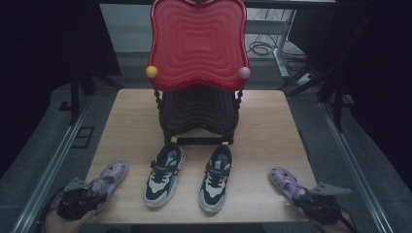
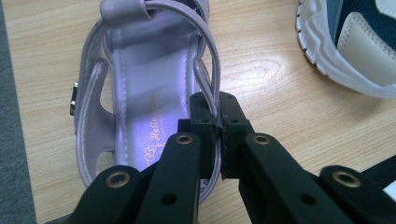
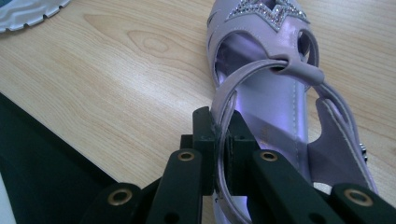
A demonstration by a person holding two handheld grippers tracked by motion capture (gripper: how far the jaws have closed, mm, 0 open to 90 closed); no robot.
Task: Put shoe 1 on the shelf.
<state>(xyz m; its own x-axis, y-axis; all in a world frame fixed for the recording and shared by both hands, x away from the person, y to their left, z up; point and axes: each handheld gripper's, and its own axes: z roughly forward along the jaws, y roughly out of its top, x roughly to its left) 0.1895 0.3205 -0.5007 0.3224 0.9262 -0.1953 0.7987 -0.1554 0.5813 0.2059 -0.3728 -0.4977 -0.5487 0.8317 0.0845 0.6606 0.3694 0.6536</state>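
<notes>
Lilac strappy sandals, one with glittery toe trim.

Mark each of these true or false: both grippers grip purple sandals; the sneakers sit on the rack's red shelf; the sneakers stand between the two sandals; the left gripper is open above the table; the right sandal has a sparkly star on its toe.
1. Both grippers grip purple sandals. True: the left gripper pinches the side strap of the left sandal, and the right gripper pinches the strap of the right sandal.
2. The sneakers sit on the red shelf. False: they stand on the table in front of the rack.
3. The sneakers stand between the two sandals. True.
4. The left gripper is open above the table. False: it is shut on the strap.
5. The right sandal has a sparkly star on its toe. True.
</notes>
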